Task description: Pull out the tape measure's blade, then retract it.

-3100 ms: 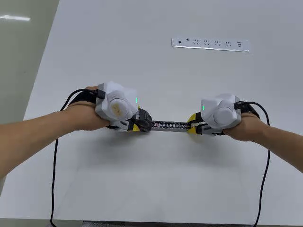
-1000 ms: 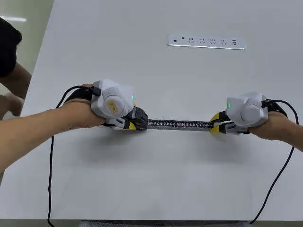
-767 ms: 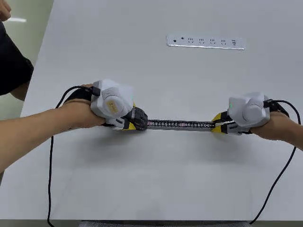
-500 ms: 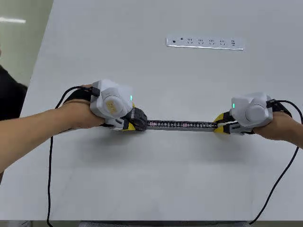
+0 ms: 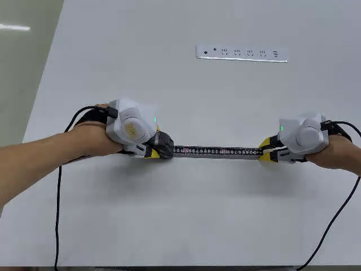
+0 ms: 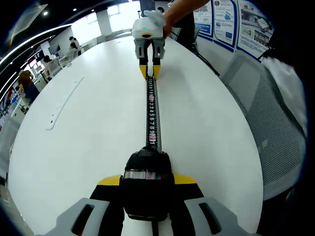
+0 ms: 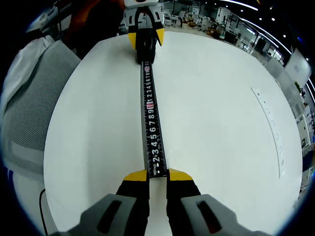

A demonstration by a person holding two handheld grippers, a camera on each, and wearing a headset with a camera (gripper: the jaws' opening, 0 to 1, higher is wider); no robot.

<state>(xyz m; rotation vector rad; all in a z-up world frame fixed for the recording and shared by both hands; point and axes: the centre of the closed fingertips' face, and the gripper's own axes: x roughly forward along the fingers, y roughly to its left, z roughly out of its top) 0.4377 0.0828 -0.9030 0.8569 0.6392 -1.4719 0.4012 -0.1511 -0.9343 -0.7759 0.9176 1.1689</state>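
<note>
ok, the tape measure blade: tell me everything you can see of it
The blade is a narrow dark strip with white numerals and a red mark, thin and stiff-looking. It is pulled out straight, running low along the white table from the black case, which is held in the left gripper, to the right gripper, whose yellow-tipped jaws pinch its free end. No kink or twist shows.

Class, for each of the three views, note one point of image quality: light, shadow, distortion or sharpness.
Head view: soft, even light, a faint shadow on the table under the left gripper, the blade straight. Left gripper view: fisheye bows the table's edge; the far windows are blown out white. Right gripper view: the blade's numerals are sharp near the jaws.
</note>
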